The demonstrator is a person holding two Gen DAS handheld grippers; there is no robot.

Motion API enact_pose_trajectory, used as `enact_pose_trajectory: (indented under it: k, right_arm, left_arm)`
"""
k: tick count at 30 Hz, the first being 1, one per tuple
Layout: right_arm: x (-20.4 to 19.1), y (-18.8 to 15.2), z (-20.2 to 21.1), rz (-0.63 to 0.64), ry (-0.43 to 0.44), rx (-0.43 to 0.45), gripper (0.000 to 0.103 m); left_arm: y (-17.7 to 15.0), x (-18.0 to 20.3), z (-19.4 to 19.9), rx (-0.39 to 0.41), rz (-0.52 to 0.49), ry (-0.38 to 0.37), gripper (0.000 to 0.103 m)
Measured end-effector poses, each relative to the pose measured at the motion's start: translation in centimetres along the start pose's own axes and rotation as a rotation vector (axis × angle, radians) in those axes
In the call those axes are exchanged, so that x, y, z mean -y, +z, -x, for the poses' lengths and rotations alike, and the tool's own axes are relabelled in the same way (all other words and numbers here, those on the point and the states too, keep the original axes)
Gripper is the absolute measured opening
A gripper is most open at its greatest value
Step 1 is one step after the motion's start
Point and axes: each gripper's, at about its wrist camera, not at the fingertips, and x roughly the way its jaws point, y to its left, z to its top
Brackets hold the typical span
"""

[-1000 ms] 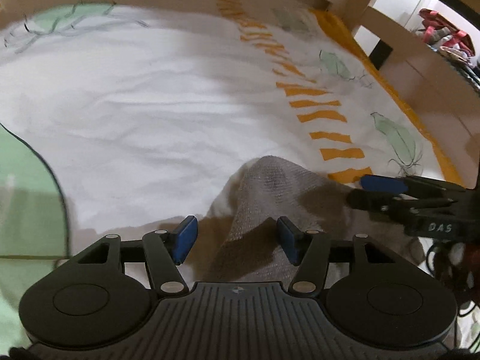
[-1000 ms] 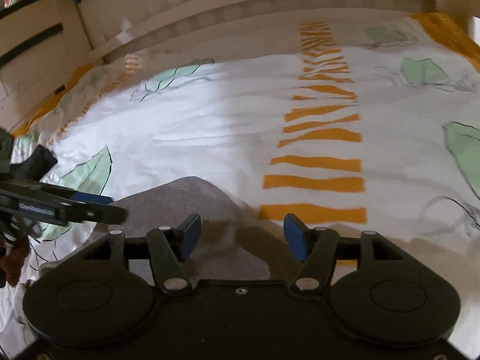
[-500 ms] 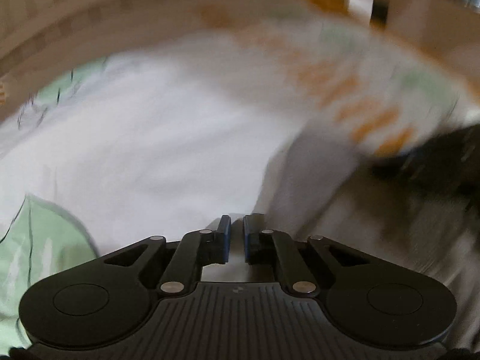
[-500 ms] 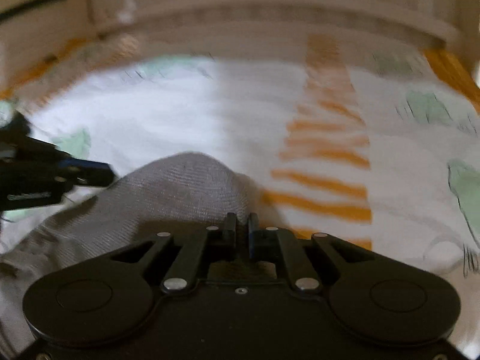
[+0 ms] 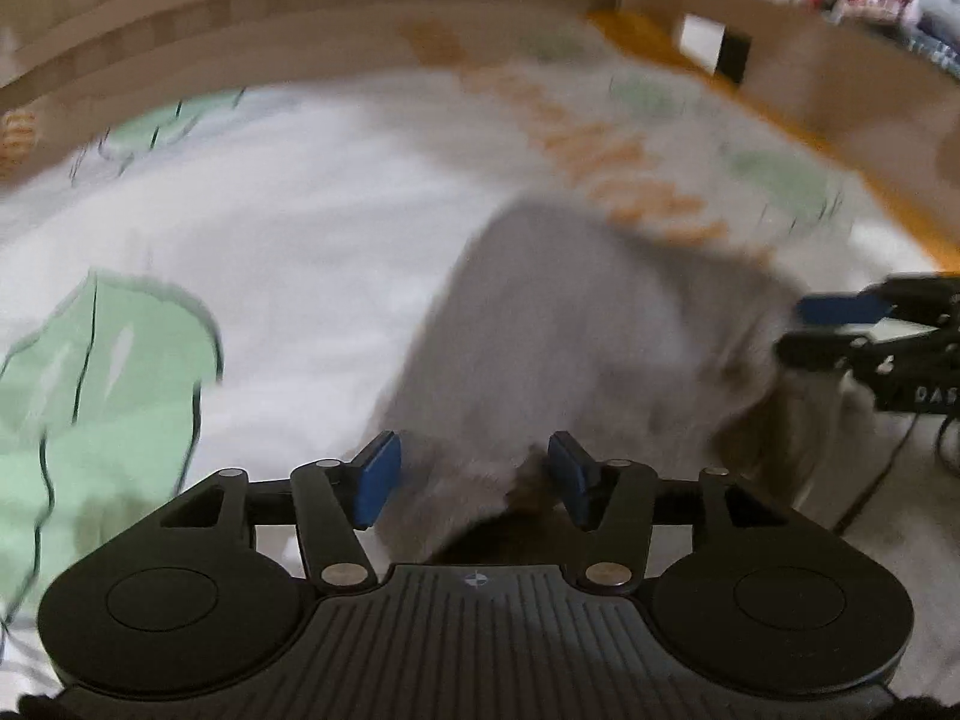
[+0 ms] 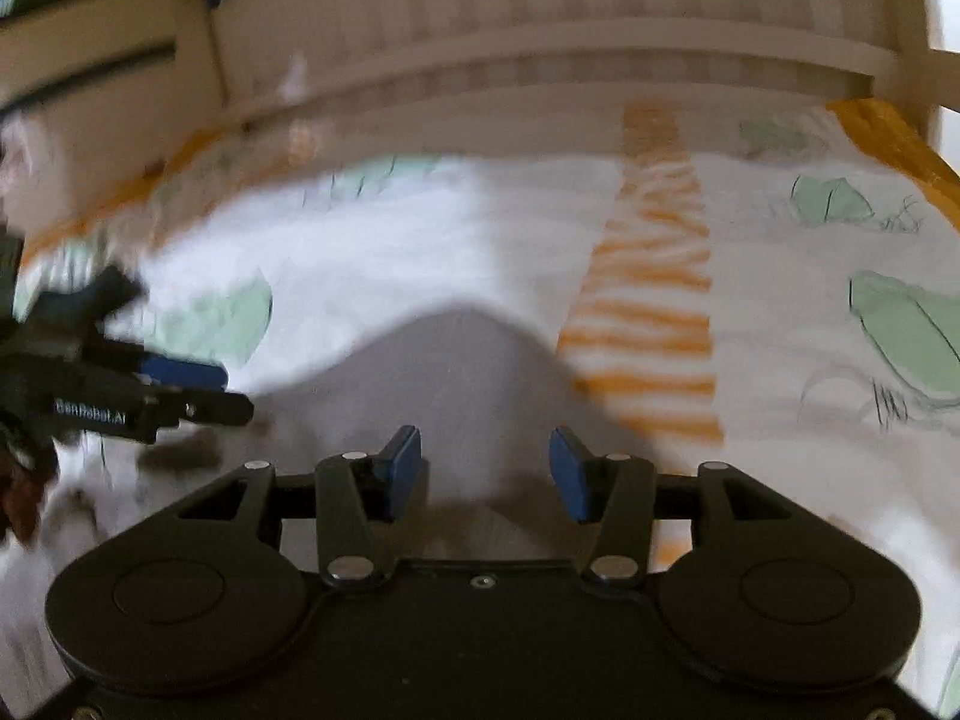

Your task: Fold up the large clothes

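Both views are blurred. A grey garment (image 5: 576,324) lies humped on a bed sheet (image 5: 312,228) that is white with green leaf shapes and an orange striped band.

The left wrist view shows the left tongs (image 5: 471,477) spread wide with grey cloth lying between the blue pads, gripped by neither. At its right edge the right tongs (image 5: 807,327) appear side-on, close to the garment's right side. Only this view shows an opening past the bed frame (image 5: 780,66) at upper right.

The right wrist view shows the right tongs (image 6: 486,474) also spread wide over the garment (image 6: 456,372), and the left tongs (image 6: 231,390) at the left. Only here is the slatted headboard (image 6: 540,6) seen. White sheet lies open beyond the garment up to the bed's rail.
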Motion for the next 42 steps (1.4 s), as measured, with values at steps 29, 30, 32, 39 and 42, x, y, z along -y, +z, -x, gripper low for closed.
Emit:
enact_pose_trajectory:
  k: [29, 30, 32, 39, 42]
  right_arm:
    - [3.6, 6.6, -8.7, -0.094, 0.072, -0.098, 0.071]
    - [3.6, 6.5, -9.3, -0.098, 0.075, -0.111, 0.071]
    - [3.7, 6.2, -10.0, -0.110, 0.091, -0.134, 0.070]
    - [2.1, 5.6, -8.8, -0.039, 0.077, -0.108, 0.015]
    - [1.6, 5.5, -5.6, -0.021, 0.088, -0.018, 0.015]
  left_arm:
    - [7.1, -4.2, -6.1, -0.095, 0.078, -0.138, 0.071]
    - [7.1, -4.0, -6.5, -0.098, 0.062, -0.136, 0.071]
    - [7.1, -3.8, -7.0, -0.101, 0.045, -0.147, 0.071]
    - [6.7, -2.7, -3.7, 0.027, -0.038, -0.102, 0.004]
    - [5.5, -1.4, -0.1, 0.142, -0.100, -0.074, 0.004]
